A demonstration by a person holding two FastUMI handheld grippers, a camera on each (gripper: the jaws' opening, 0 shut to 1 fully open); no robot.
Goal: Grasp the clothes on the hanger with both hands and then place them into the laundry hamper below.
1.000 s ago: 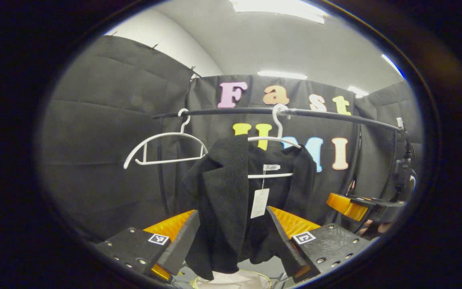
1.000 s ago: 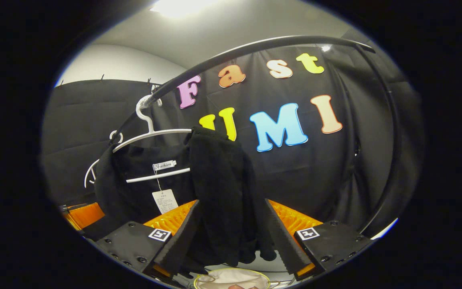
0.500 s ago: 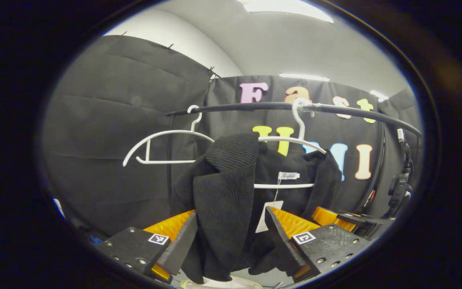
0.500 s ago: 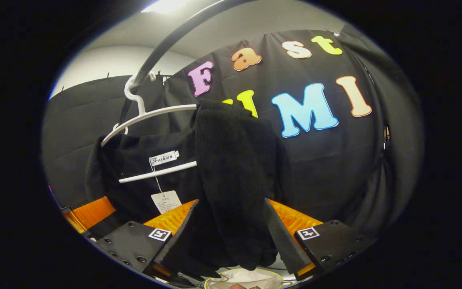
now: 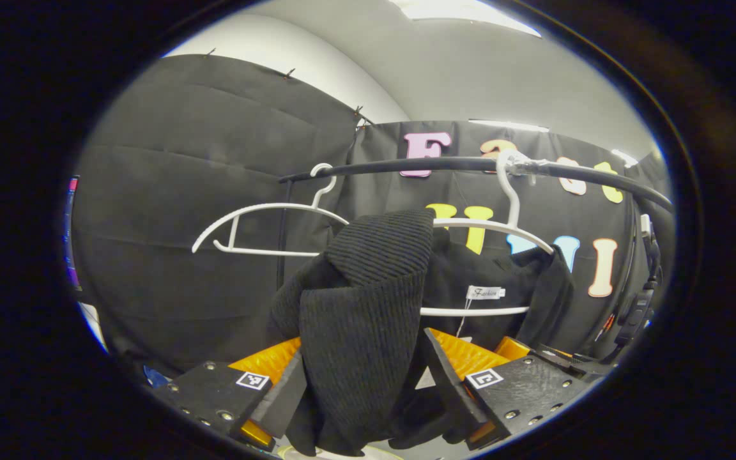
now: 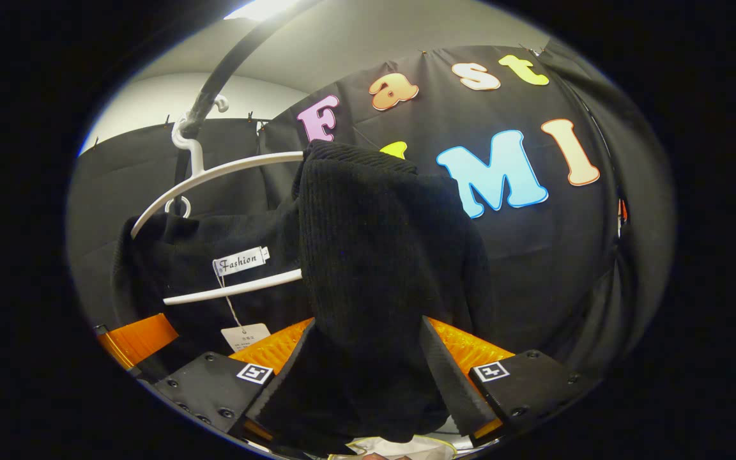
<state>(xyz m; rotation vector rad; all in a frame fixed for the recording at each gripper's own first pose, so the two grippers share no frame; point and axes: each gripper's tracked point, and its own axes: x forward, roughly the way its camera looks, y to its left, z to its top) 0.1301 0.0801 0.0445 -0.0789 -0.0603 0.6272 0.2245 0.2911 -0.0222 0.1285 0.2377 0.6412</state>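
Observation:
A black knit garment (image 5: 368, 300) hangs on a white hanger (image 5: 496, 225) from a black rail (image 5: 406, 167). My left gripper (image 5: 365, 393) is open, and one shoulder of the garment hangs between its wide-set fingers (image 5: 285, 399). In the right gripper view the other shoulder of the garment (image 6: 368, 255) drapes down between the fingers (image 6: 448, 383) of my open right gripper (image 6: 365, 383). The white hanger (image 6: 227, 171) and a paper tag (image 6: 245, 335) sit to its left. A pale hamper rim (image 6: 406, 446) peeks out below the fabric.
An empty white hanger (image 5: 266, 217) hangs further left on the rail. The right gripper's orange finger (image 5: 512, 348) sits past the garment in the left gripper view. The left gripper's orange finger (image 6: 138, 338) lies low at the left of the right gripper view.
Both grippers have moved in closer to the garment, so each shoulder now sits deeper between the fingers. The finger gaps look unchanged.

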